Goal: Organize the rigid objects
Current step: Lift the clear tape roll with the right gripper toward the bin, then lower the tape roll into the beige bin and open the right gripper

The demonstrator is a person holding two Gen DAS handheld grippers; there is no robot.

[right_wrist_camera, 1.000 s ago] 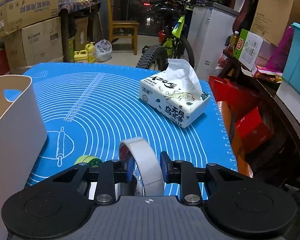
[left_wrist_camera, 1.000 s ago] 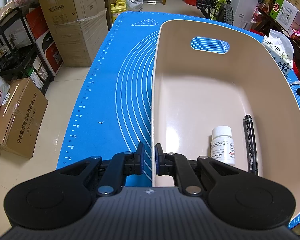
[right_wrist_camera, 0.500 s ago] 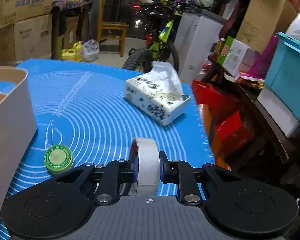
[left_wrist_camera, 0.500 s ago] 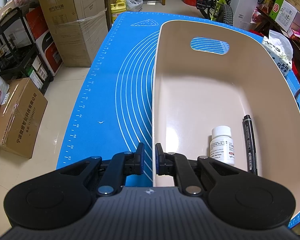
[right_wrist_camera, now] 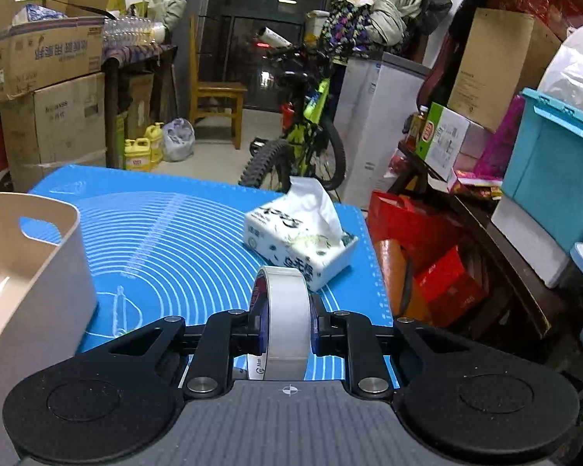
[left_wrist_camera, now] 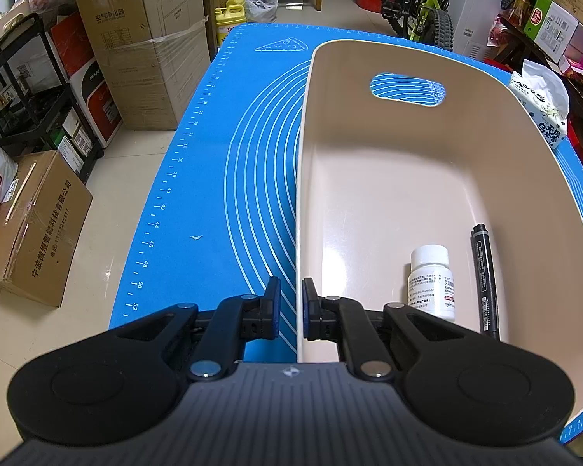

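Two things lie inside the beige bin (left_wrist_camera: 408, 178), a smooth plastic tub with rounded corners and an oval handle hole in its far wall. One is a small white pill bottle (left_wrist_camera: 431, 283) with a white cap and a printed label, lying on the glossy floor at the near right part of the bin. The other is a slim black marker (left_wrist_camera: 484, 279), just beside the bottle, along the right wall of the bin.

The left gripper (left_wrist_camera: 291, 308) straddles the near left rim of the bin; its black fingers stand only a little apart, one outside the wall and one inside, and I cannot tell if the pads press the wall.

The right gripper (right_wrist_camera: 285, 328) is to the right of the bin, above the blue silicone mat (right_wrist_camera: 182, 240) with its white ring lines. Its fingers are closed onto a roll of tape (right_wrist_camera: 283, 318), a round roll with a smooth whitish band, standing upright on edge between the pads. A soft tissue pack (right_wrist_camera: 299, 244) lies on the mat beyond the roll, well apart from the bin.
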